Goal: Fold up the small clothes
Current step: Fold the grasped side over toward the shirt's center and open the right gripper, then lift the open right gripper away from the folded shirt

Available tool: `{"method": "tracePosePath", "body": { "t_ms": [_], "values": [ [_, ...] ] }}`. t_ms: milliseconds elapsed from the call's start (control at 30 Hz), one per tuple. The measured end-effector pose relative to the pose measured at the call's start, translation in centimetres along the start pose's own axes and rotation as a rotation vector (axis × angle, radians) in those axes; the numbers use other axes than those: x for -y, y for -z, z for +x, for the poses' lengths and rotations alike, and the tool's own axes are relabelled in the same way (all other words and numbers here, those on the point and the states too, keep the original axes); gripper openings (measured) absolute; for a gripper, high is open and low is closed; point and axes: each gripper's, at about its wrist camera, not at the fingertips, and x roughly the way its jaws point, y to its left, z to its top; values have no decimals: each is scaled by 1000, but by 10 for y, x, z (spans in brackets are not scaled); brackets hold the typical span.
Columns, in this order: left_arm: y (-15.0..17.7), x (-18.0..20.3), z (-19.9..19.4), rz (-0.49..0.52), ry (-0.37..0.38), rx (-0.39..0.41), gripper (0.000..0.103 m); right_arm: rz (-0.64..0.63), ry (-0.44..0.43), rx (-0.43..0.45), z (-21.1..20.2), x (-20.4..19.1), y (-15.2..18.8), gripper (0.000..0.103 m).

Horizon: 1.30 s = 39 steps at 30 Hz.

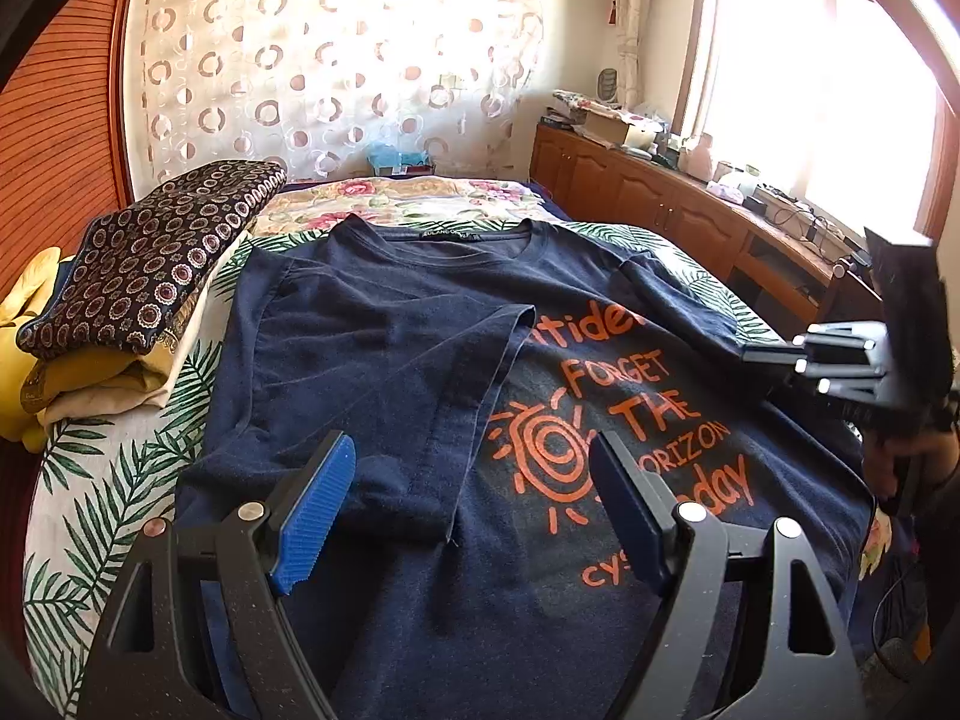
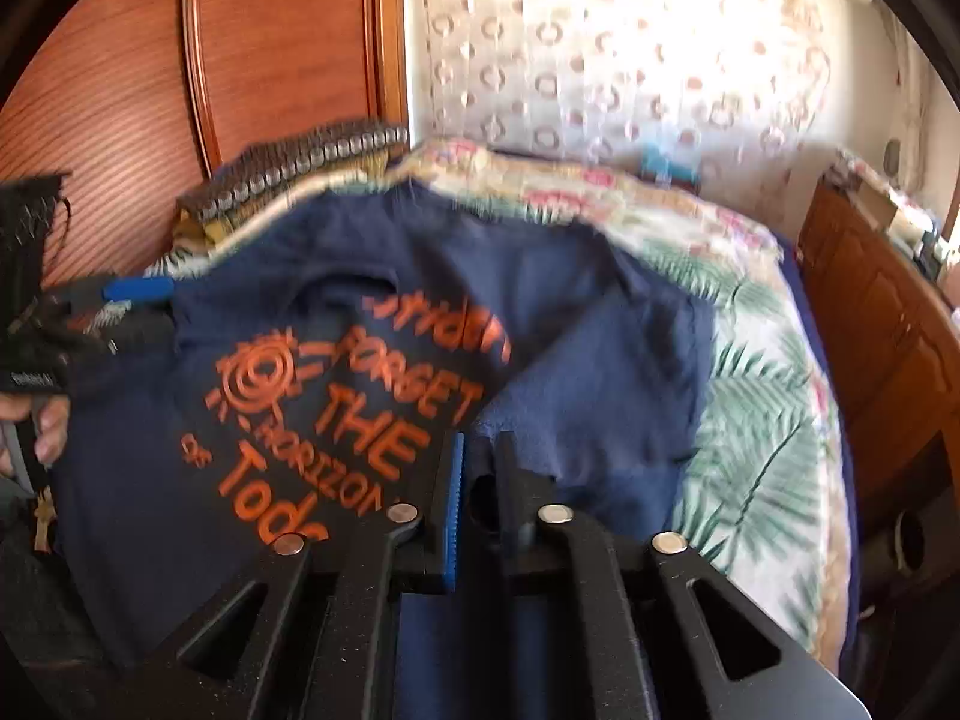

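The right gripper (image 2: 477, 474) clamps the navy cotton T-shirt's (image 1: 372, 336) right edge; the left gripper (image 1: 474, 498) hovers spread above its folded side.

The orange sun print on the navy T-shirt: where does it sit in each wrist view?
Left wrist view: the sun print is low centre, between the left claw's open fingers.
Right wrist view: it sits left of centre, left of the orange lettering.
Shared landmark: the dark patterned folded cloth at the bed's far left.

home bedroom, quilted bed (image 1: 120, 480), patterned curtain (image 1: 336, 60), wooden cabinets (image 1: 636, 186)
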Motion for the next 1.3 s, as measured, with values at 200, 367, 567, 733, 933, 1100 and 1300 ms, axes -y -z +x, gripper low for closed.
{"method": "tracePosePath", "body": {
  "t_ms": [200, 367, 567, 733, 933, 1100, 1300],
  "values": [
    [0, 1, 3, -3, 5, -3, 81, 13, -3, -5, -2, 2, -3, 38],
    [1, 3, 2, 0, 4, 1, 81, 59, 14, 54, -21, 25, -13, 38],
    [1, 0, -2, -10, 3, 11, 81, 119, 67, 60, -22, 48, -12, 38],
    [3, -2, -2, -15, 2, 9, 81, 161, 33, 81, -27, 54, -9, 38],
    [3, -1, 1, -11, 5, 2, 81, 200, 27, 125, -36, 63, -6, 38],
    [3, 1, 1, -8, 5, 2, 81, 200, 53, 68, -18, 70, -3, 38],
    [3, 0, 1, -8, 4, 0, 81, 227, 62, -42, 25, 85, -2, 38]
  ]
}}
